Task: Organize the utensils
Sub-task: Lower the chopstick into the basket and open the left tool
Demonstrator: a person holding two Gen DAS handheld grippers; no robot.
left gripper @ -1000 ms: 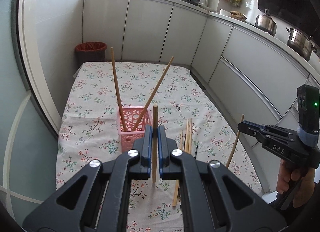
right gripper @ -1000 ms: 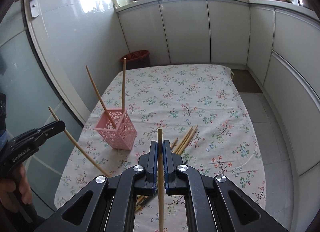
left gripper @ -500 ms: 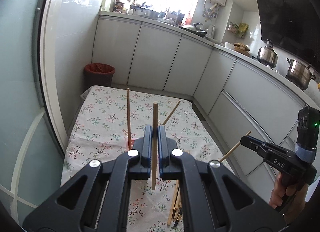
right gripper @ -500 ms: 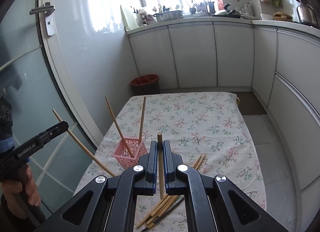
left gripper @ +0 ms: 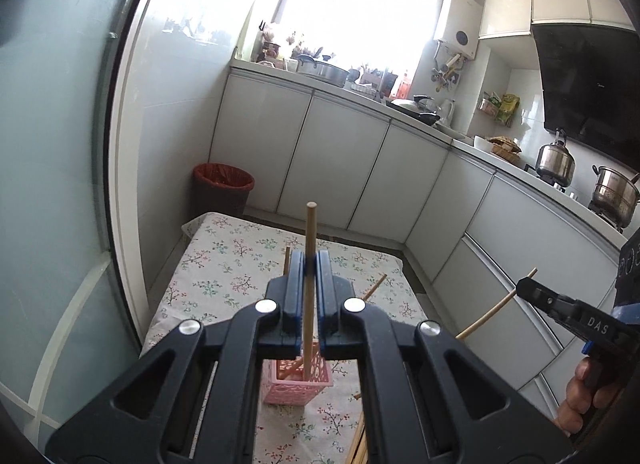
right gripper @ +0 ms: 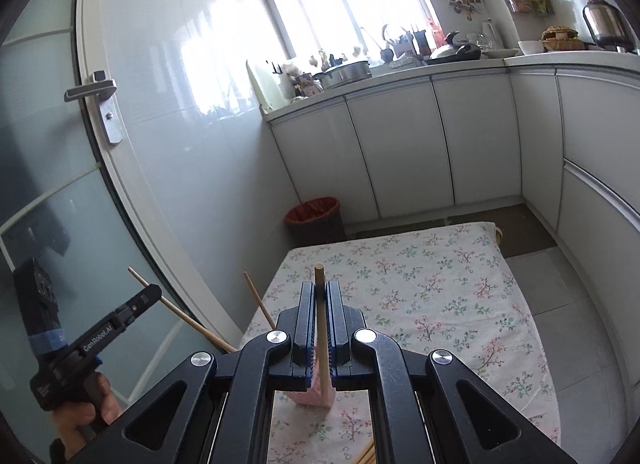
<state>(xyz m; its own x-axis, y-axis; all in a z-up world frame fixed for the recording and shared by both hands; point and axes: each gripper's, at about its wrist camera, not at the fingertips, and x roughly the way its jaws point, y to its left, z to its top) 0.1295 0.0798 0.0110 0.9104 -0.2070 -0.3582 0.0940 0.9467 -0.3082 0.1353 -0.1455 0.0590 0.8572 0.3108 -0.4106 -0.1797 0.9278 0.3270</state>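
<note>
My left gripper (left gripper: pixel 309 260) is shut on a wooden chopstick (left gripper: pixel 310 232) held upright, its lower end over the pink lattice basket (left gripper: pixel 298 386) on the floral tablecloth (left gripper: pixel 224 260). My right gripper (right gripper: pixel 320 292) is shut on another upright chopstick (right gripper: pixel 319 278), above the same basket (right gripper: pixel 310 394). The basket holds two slanted chopsticks; one tip shows (left gripper: pixel 378 282). Loose chopsticks (left gripper: pixel 358 440) lie on the cloth to the basket's right. Each gripper shows in the other's view, the right one (left gripper: pixel 524 288) and the left one (right gripper: pixel 154 292).
A bin with a red liner (left gripper: pixel 222 188) stands on the floor beyond the table's far end. White cabinets (left gripper: pixel 344 168) run along the back and right. A glass door (right gripper: pixel 80 224) is close on the left. Pots (left gripper: pixel 556 160) sit on the stove.
Both grippers have risen and tilted up with their chopsticks and moved closer to the basket, which now sits right under the fingers in both views.
</note>
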